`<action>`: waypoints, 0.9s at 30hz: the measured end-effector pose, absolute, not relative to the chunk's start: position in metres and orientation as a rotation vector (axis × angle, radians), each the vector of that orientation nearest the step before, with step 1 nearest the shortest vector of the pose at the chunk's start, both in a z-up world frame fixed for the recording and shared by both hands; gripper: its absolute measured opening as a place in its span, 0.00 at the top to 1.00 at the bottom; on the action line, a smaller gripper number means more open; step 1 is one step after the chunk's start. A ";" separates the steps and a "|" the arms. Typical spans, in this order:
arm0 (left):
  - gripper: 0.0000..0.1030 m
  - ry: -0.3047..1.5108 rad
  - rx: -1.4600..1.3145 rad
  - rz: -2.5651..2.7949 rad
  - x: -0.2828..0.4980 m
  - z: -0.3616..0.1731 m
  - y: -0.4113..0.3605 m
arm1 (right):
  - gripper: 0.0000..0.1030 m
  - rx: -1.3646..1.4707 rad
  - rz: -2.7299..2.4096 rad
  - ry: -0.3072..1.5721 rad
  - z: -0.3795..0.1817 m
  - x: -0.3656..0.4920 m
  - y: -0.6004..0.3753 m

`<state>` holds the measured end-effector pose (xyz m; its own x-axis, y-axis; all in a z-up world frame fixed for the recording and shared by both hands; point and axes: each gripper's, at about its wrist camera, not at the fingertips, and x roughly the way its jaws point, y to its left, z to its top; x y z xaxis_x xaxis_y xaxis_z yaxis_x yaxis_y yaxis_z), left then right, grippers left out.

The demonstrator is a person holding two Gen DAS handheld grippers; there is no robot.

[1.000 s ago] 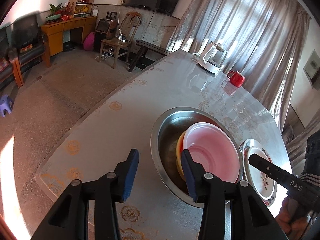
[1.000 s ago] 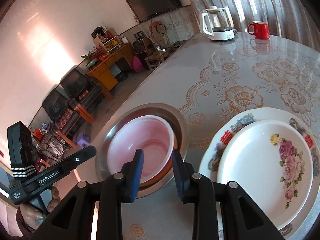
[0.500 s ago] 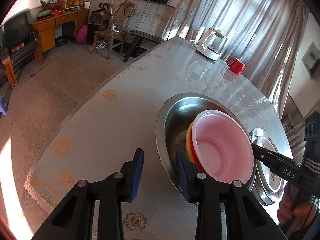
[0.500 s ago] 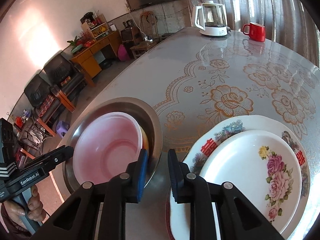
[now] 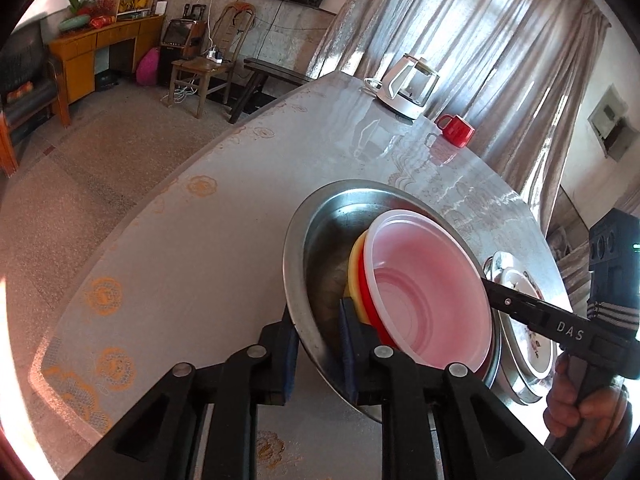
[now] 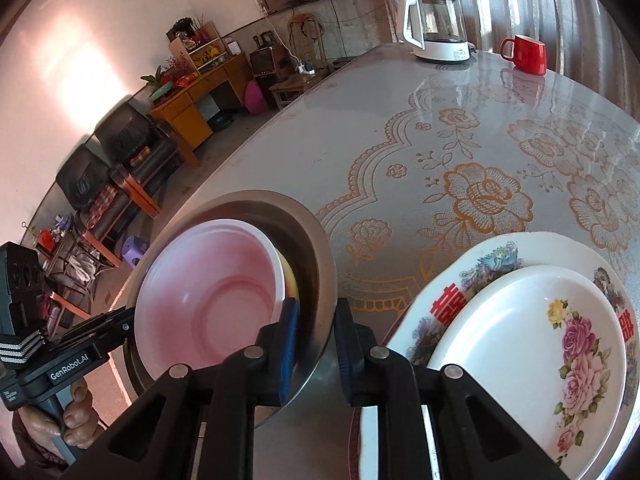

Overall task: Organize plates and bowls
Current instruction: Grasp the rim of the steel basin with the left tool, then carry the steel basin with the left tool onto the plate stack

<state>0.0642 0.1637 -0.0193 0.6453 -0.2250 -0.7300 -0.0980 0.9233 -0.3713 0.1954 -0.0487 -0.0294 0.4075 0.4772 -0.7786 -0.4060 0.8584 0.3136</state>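
Both the left gripper [image 5: 318, 342] and right gripper [image 6: 316, 344] straddle opposite sides of the steel basin's rim [image 5: 294, 240], jaws clenched on it, apparently to lift the basin, resting on the table [image 6: 400, 128] with pink bowl [image 6: 208, 300] nested inside, beside the flowered plates [image 6: 532, 344].

Wide bare table [image 5: 224, 240] runs through the middle and left of the left wrist view, nothing on it. Upper right, a kettle [image 5: 410, 88] and red mug [image 5: 456, 130] stand by the curtain. At lower right the steel basin [image 5: 320, 240] sits just beside the plates [image 6: 520, 344], so there is barely any gap between them.
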 end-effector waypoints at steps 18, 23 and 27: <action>0.82 0.794 -0.341 -0.184 0.051 0.020 0.126 | 0.83 0.265 0.564 0.926 -0.003 0.172 -0.105; 0.82 0.784 -0.315 -0.249 0.054 0.033 0.099 | 0.83 0.304 0.522 0.877 0.013 0.162 -0.136; 0.82 0.795 -0.292 -0.295 0.060 0.037 0.074 | 0.82 0.329 0.474 0.842 0.021 0.153 -0.162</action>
